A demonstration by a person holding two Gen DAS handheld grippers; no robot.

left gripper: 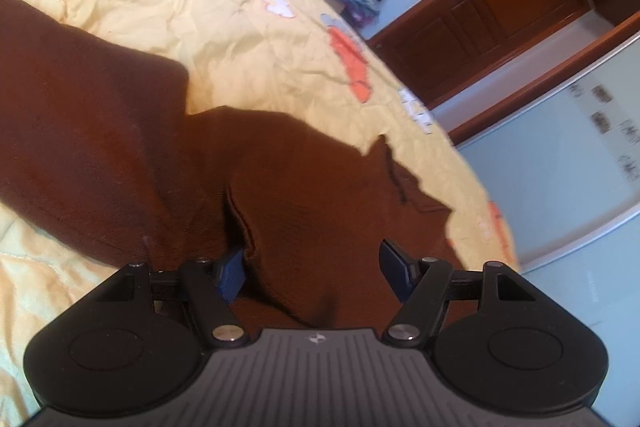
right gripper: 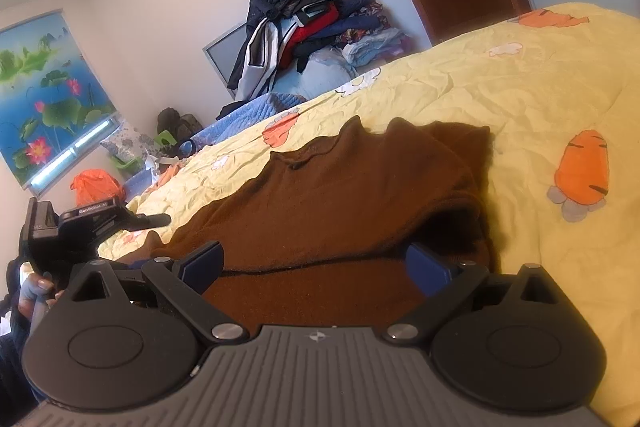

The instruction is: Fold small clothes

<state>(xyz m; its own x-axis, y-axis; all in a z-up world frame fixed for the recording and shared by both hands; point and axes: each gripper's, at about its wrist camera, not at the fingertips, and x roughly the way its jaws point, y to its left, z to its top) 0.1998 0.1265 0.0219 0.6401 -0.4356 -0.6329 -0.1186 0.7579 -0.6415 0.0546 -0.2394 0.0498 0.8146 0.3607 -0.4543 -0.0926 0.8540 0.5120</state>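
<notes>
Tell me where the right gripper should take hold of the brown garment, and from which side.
Probably grip the brown garment at its near folded edge, coming in low from the near side. That edge lies directly between the right gripper's open fingers, and it looks thick enough to pinch.

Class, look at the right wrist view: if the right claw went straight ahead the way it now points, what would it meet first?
Most likely the brown garment: the right claw stands open, angled down over it, with brown cloth filling the gap between its fingers. Past it lies the yellow quilt. Depth is uncertain.
</notes>
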